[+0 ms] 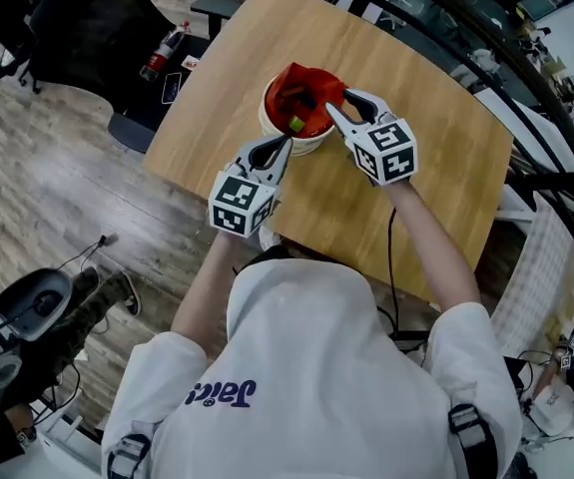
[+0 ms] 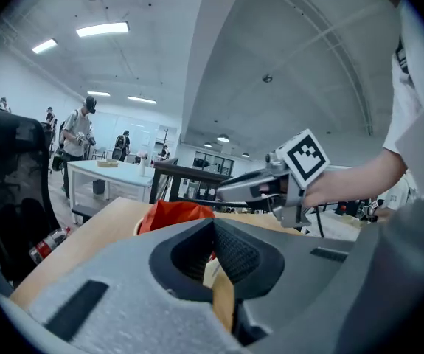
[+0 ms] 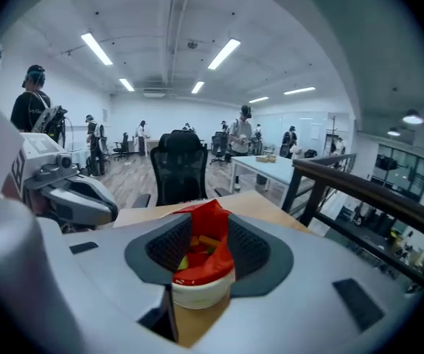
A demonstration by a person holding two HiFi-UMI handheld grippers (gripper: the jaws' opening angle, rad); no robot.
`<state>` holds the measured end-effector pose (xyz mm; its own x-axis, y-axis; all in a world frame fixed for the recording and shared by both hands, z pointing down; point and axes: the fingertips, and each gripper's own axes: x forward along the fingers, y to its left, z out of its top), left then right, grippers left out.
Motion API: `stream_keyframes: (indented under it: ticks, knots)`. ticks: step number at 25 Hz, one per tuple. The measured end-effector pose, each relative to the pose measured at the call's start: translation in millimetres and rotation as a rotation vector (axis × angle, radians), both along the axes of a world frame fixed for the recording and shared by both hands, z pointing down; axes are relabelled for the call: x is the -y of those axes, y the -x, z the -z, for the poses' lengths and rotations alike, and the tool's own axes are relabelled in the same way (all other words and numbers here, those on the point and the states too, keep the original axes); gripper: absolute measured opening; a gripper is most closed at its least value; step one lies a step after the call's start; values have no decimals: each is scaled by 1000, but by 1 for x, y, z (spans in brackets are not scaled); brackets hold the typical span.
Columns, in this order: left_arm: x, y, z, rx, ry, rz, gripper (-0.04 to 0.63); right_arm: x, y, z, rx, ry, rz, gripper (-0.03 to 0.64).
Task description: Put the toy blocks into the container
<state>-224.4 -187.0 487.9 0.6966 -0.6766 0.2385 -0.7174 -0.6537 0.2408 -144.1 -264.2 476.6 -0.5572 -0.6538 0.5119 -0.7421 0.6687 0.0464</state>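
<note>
1. The container [image 1: 304, 147] is a round white bowl. It stands upright on the table [image 1: 436, 158] with its mouth up, toward the table's far-left part in the head view. Being round, it shows no long axis.
2. A red liner [image 1: 306, 88] sits inside the container and stands above the rim. On the side away from the person it rises to a crumpled peak.
3. The blocks [image 1: 295, 123] lie in the liner in a loose heap below the peak. Green, yellow-orange and red pieces can be made out. They are too small and jumbled to tell which way any single block points.
4. The left tongs [image 1: 285, 144] are clenched, tips together, with nothing between them. They point at the container's near-left rim. Whether the tips touch the rim cannot be told.
5. The right tongs [image 1: 336, 100] come at the container from the right, tilted downward. They are released: the jaws stand apart.
6. In the right gripper view the liner's peak, the blocks and the white wall show in the gap between those jaws. The pads do not clamp the liner. In the head view one jaw lies along the liner's right edge, and contact there cannot be confirmed.
7. The two tongs flank the container on opposite sides, near each other but apart.
</note>
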Motion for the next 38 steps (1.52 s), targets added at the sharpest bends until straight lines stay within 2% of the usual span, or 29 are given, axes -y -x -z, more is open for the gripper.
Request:
stream_keyframes:
  ticks: [5,10,14,17,23,27,38]
  knots:
    - [19,-31,29,-14,-87,-45,8,-25,-60,28,42,-112,-221,143]
    - [17,-77,58,-21,-168,-112,8,-66,-124,58,95,-234,-472,92]
    - [-1,-119,72,-38,-209,-141,8,-104,-165,74,131,-307,-605,54]
    - [-18,-157,85,-39,-240,-176,8,-129,-194,80,161,-322,-672,32]
    - [-60,-225,96,-39,-260,-204,8,-172,-247,83,168,-338,-724,20]
    - [-83,-267,99,-30,-268,-196,8,-195,-280,83,171,-346,-712,18]
    - [-116,-296,109,1,-252,-174,8,-225,-307,96,192,-343,-671,17]
